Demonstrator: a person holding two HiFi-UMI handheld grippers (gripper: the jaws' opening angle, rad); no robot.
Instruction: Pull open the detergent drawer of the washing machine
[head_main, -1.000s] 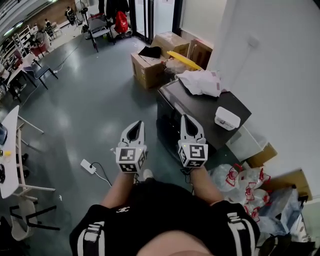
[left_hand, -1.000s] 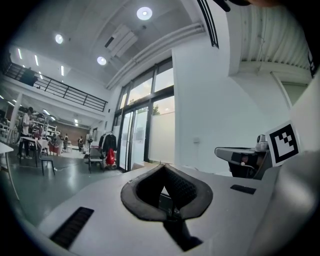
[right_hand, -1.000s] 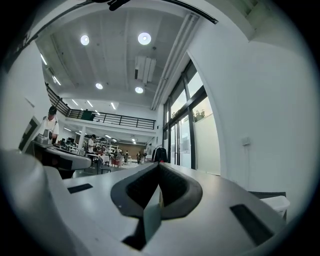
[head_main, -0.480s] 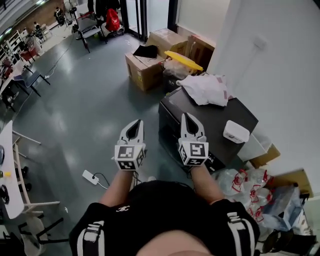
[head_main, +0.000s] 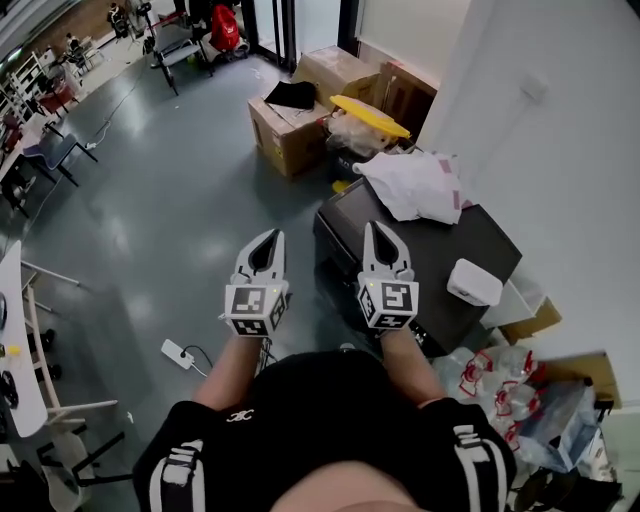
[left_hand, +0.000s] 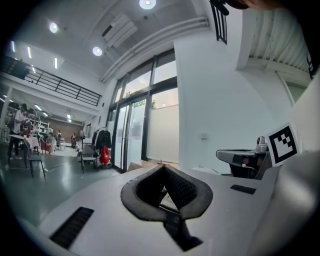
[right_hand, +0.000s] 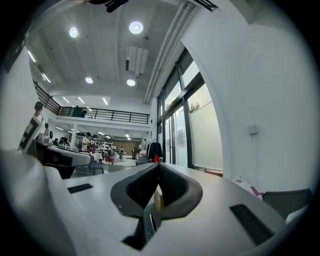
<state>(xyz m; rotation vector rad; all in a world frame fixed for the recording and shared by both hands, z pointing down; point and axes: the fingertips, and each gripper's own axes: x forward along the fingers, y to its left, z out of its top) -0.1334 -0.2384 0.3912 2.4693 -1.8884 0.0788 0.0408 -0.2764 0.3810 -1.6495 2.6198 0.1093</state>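
We are holding both tools out level in front of us, side by side and pointing toward 12 o'clock. The left tool (head_main: 270, 237) is closed down narrow, its two dark pads meeting at the tip with nothing between them. The right tool (head_main: 377, 228) is closed in the same way, pads together and gripping nothing.

The washing machine (head_main: 425, 255), a dark low box, is standing at about 1 o'clock from the right tool, against the white wall. In the head view the right tool's tip is overlapping the machine's left edge, while the left tool is hanging over bare grey floor (head_main: 150, 230). We cannot make out the detergent drawer from here.

On the machine's top a crumpled white cloth (head_main: 415, 185) is lying at the far end and a small white box (head_main: 474, 282) is sitting at the right edge. Cardboard boxes (head_main: 285, 130) are standing beyond the machine at 12 o'clock, and a white power strip (head_main: 176, 352) is lying on the floor at 8 o'clock from the left tool.
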